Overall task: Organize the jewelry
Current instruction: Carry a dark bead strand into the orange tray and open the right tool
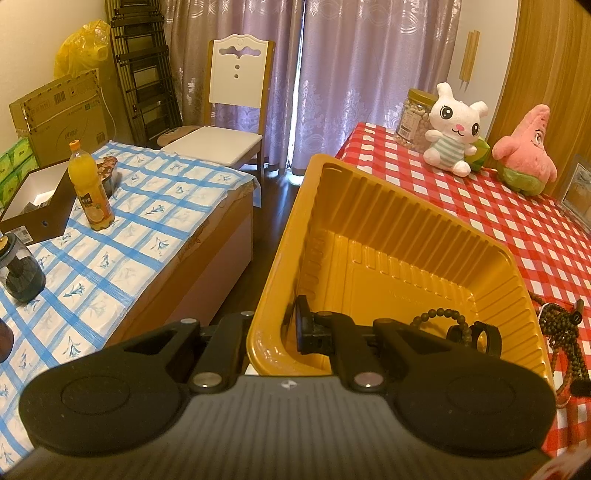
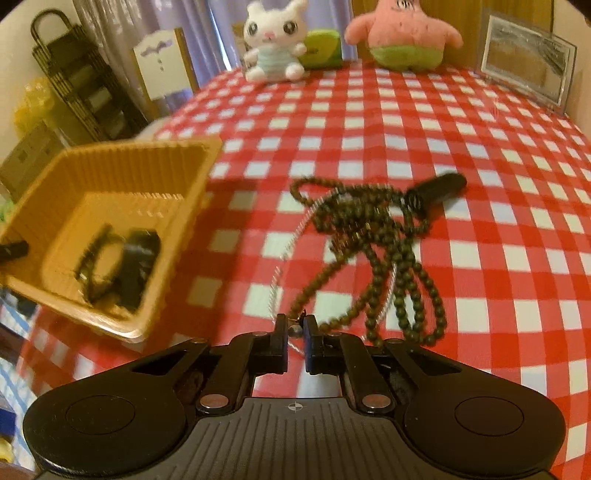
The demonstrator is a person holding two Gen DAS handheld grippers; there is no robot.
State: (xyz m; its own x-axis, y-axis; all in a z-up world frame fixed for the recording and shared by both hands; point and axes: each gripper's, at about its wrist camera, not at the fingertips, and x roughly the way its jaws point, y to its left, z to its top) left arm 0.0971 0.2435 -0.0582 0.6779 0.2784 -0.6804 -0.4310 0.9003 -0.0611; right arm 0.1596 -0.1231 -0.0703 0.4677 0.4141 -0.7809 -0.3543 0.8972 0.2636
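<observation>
A yellow ribbed plastic tray (image 1: 388, 221) (image 2: 110, 166) hangs over the left edge of the red checked table (image 2: 369, 122). My left gripper (image 1: 275, 328) is shut on the tray's near wall, one finger inside and the other hidden outside. A dark bead bracelet (image 1: 439, 314) and black ring-like pieces (image 1: 480, 336) lie in the tray. On the cloth lies a tangle of dark bead necklaces (image 2: 369, 229) (image 1: 561, 332) with a black piece (image 2: 439, 188). A thin silver chain (image 2: 280, 266) runs to my right gripper (image 2: 295, 330), whose tips pinch it.
A white plush rabbit (image 2: 273, 44) and a pink plush star (image 2: 402, 33) sit at the table's far edge, with a clear picture frame (image 2: 524, 55) and a jar (image 1: 413, 118). Left is a blue checked table (image 1: 129, 229) with a juice bottle (image 1: 90, 184), and a chair (image 1: 236, 96).
</observation>
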